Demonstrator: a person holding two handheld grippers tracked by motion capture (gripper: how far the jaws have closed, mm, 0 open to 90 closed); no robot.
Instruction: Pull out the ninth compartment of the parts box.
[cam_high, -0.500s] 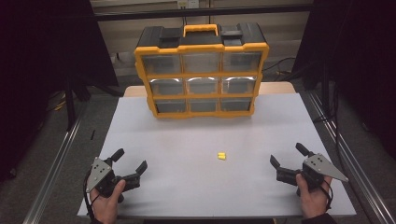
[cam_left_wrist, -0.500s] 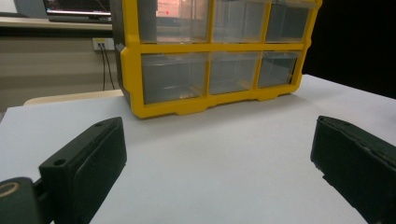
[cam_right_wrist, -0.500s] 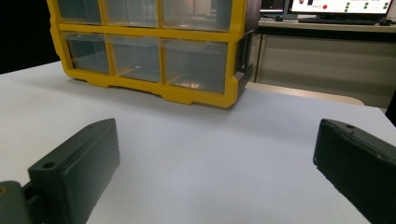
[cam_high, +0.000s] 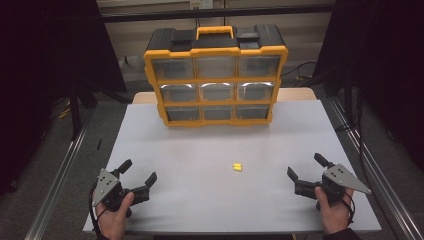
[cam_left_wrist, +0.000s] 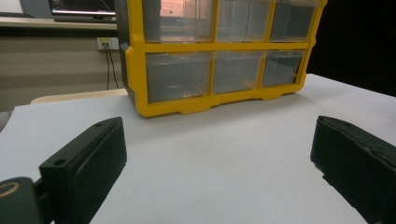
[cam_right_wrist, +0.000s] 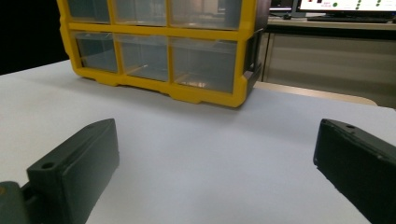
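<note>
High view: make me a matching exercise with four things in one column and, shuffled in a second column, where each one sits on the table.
Things
1. drawer cabinet
2. small yellow piece
3. left gripper
4. right gripper

Places
A. near edge of the table, at the person's right, jaws open
B. far edge of the table, standing upright
C. near edge, at the person's left, jaws open
D. lying alone on the white surface between the two grippers, nearer the right one

Pairs: 1-B, 2-D, 3-C, 4-A
</note>
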